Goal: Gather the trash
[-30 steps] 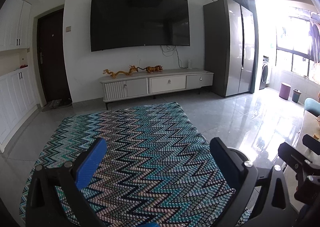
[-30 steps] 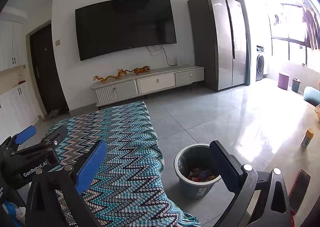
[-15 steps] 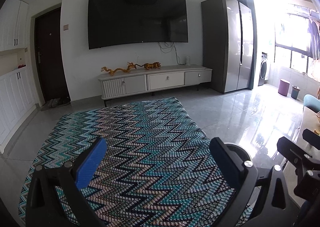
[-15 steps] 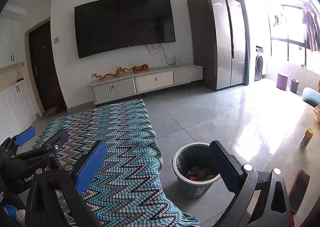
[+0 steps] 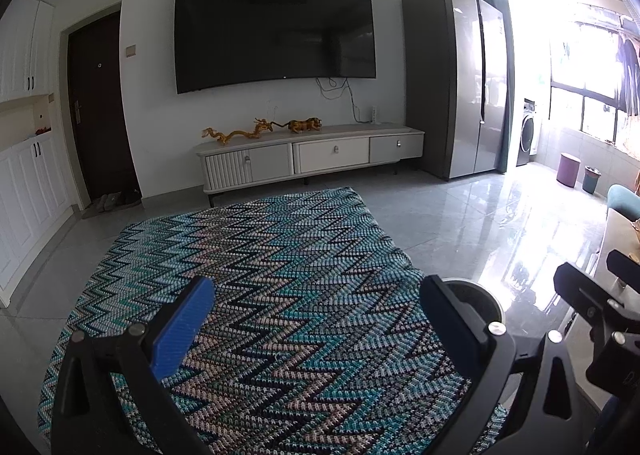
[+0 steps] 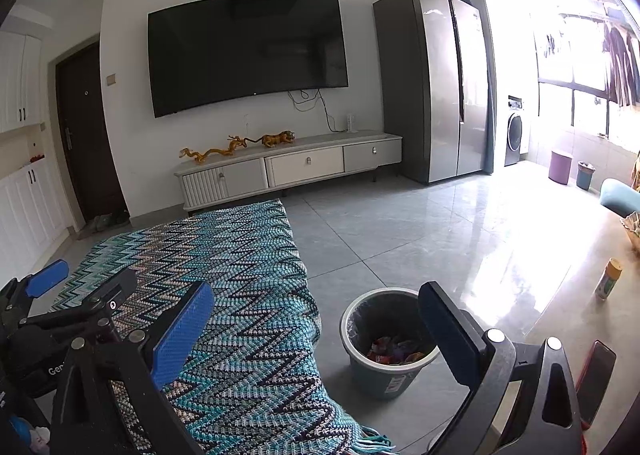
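**Both grippers empty, held over chevron rug; bin beside rug**

Left gripper (image 5: pixel 316 319): jaws spread wide, nothing between the blue-padded fingers (image 5: pixel 182 329). It hangs above the blue, teal and grey zigzag-knit rug (image 5: pixel 256 275). Behind its right finger shows part of the rim of the round grey plastic trash bin (image 5: pixel 486 297). The right gripper's black body shows at that view's right edge.

Right gripper (image 6: pixel 316 321): jaws likewise wide apart, holding nothing. Seen from its camera, the trash bin (image 6: pixel 384 371) stands on the grey glossy tiled floor (image 6: pixel 440 231), just beside the rug's right edge (image 6: pixel 248 275), partly behind the right finger. The bin has a dark liner and holds a small heap of coloured wrappers (image 6: pixel 394 351) at the bottom. The left gripper (image 6: pixel 86 289) appears at lower left of this view, over the rug.

Surroundings: black wall-mounted television (image 5: pixel 276 29) above a low white media cabinet (image 5: pixel 312 159) carrying golden animal figurines (image 5: pixel 260 129); tall grey two-door refrigerator (image 5: pixel 460 79) to its right. In the right wrist view, a pale tabletop (image 6: pixel 592 319) at lower right carries a small yellow-capped bottle (image 6: pixel 609 279) and a dark phone in a red case (image 6: pixel 596 383).
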